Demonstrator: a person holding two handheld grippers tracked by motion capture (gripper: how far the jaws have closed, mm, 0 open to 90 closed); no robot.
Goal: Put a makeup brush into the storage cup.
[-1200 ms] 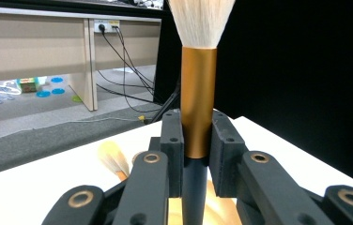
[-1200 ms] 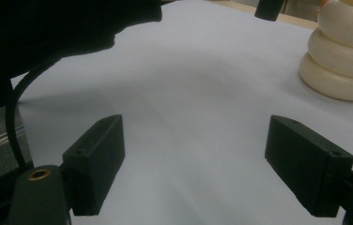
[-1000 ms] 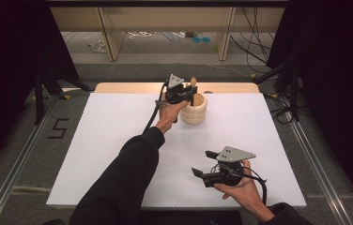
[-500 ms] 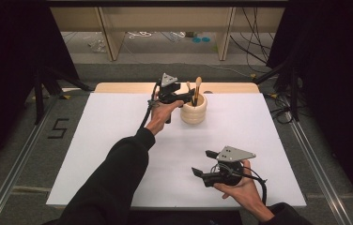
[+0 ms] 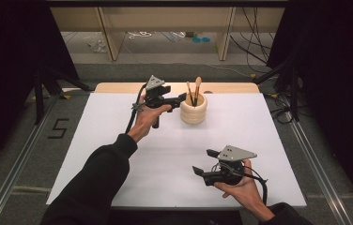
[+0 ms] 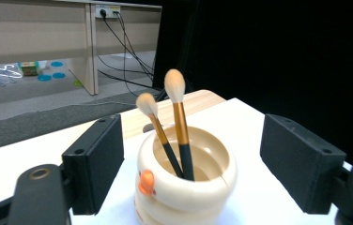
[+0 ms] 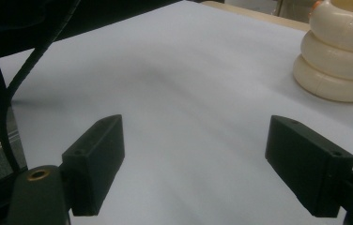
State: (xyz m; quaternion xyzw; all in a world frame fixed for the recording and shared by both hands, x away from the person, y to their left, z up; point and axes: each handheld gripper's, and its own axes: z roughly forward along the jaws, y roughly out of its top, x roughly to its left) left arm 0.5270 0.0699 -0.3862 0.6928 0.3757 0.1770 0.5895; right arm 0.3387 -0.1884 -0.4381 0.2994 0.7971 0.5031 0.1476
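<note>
- Holder (image 5: 193, 110): cream, ribbed, upper centre of the high view, holding two upright orange-and-black makeup brushes (image 6: 177, 126).
- Left gripper (image 5: 177, 98) just beside it, jaws spread.
- Right gripper (image 5: 203, 164), lower right, jaws spread, empty.

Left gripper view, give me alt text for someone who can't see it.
A cream, ribbed, ring-stacked holder stands on a white table, holding two makeup brushes with black-and-copper handles and pale bristle tips, framed between the left gripper's two black jaws, which are open. Behind lie a grey floor, a wooden shelf leg and trailing black cables.
</note>
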